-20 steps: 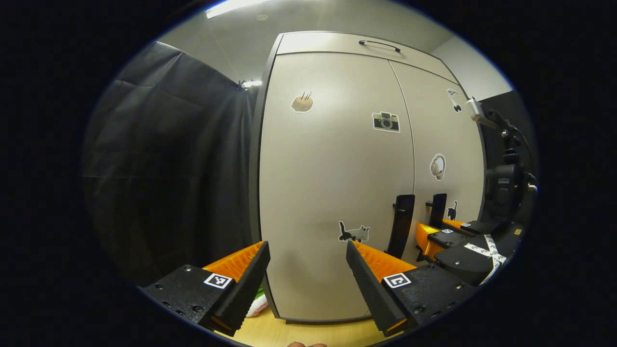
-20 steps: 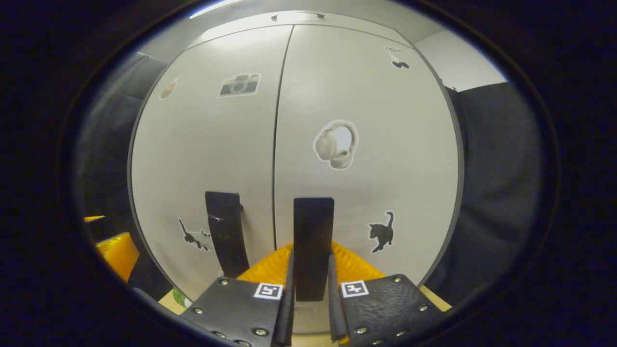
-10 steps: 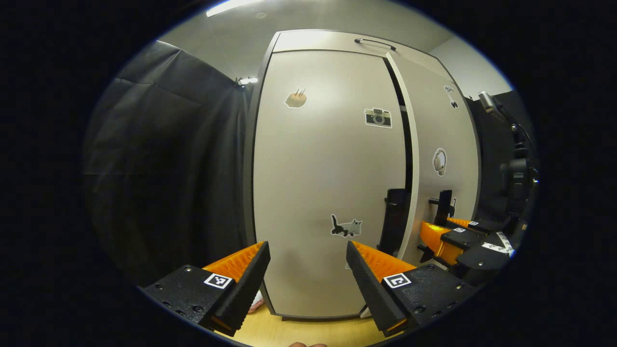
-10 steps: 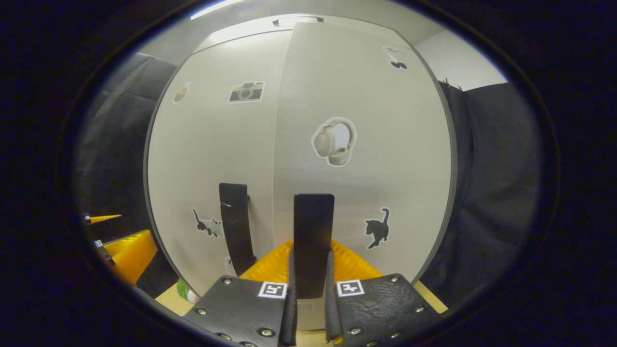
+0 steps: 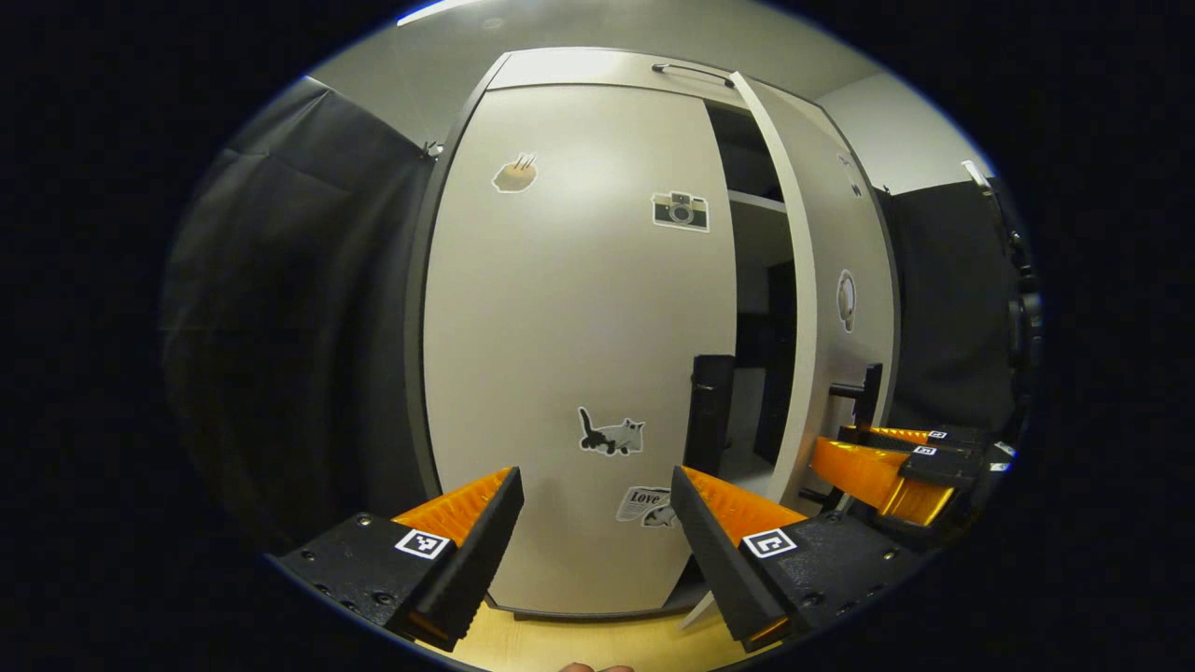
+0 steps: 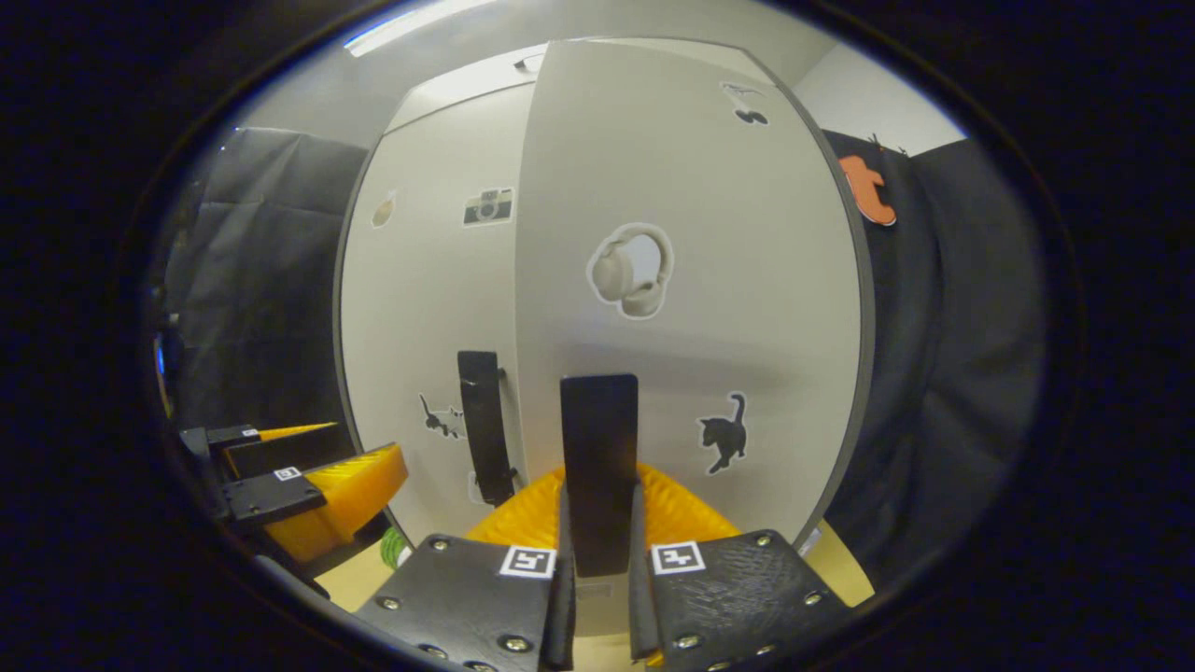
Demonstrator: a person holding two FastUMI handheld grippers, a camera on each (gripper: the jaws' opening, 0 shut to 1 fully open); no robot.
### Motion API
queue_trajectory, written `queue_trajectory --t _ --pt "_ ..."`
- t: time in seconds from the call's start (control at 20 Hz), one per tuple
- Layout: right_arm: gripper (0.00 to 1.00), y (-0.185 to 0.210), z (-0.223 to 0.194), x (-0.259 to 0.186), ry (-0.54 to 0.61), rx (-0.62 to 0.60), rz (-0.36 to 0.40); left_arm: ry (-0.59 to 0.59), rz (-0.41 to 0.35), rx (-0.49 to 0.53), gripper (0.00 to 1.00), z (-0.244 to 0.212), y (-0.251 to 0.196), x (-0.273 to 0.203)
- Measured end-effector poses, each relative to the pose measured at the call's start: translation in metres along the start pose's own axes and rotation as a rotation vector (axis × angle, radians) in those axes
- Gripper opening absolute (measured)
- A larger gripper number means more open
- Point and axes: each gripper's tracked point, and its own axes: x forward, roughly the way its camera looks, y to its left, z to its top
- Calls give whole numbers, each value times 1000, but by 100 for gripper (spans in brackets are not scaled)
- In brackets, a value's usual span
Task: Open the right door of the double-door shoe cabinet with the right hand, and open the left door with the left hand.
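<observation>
Right door ajar, its handle held by the right tongs; left tongs open before the closed left door.

The right tongs (image 6: 598, 569) are clamped on the right door handle (image 6: 598, 467), and the right door (image 6: 691, 280) stands swung partly out, a dark gap beside it. The left tongs (image 5: 597, 523) gape wide, holding nothing, facing the left door (image 5: 569, 317); the left door handle (image 5: 709, 411) lies just right of them, untouched.
</observation>
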Motion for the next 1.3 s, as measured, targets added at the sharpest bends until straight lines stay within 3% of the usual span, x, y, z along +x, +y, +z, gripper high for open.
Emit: queue_trajectory --t 0.65,1.0,1.3 --pt "23 -12 5 -28 25 35 243 6 -134 -10 98 -3 -35 21" --pt "23 -26 7 -40 47 1 309 13 -176 -7 99 -7 -56 33" --pt "23 -43 5 -54 70 -4 333 27 -160 10 99 -13 -66 44"
